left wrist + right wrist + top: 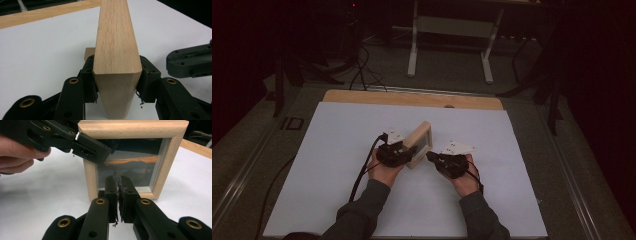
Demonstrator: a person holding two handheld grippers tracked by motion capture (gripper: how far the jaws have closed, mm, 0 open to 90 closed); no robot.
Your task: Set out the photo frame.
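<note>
Holding the square light-wood picture frame (419, 144) upright mid-table on the white sheet (337, 165), the left gripper (116, 75) clamps its edge while the right gripper (118, 185), jaws together, must next press gently on its glass.

Two hand-held grippers, both matte black plastic: the left gripper (404, 148) and right gripper (431, 156) each carry a pale grey three-cornered plate with small dark marks on top. Brass-ringed screw holes dot the angular jaw arms — seen close in both gripper views. Worn black pads (125, 192) line the fingertips, frayed at the edges. A black cable trails from each unit. The person wears dark grey long sleeves (362, 210).
</note>
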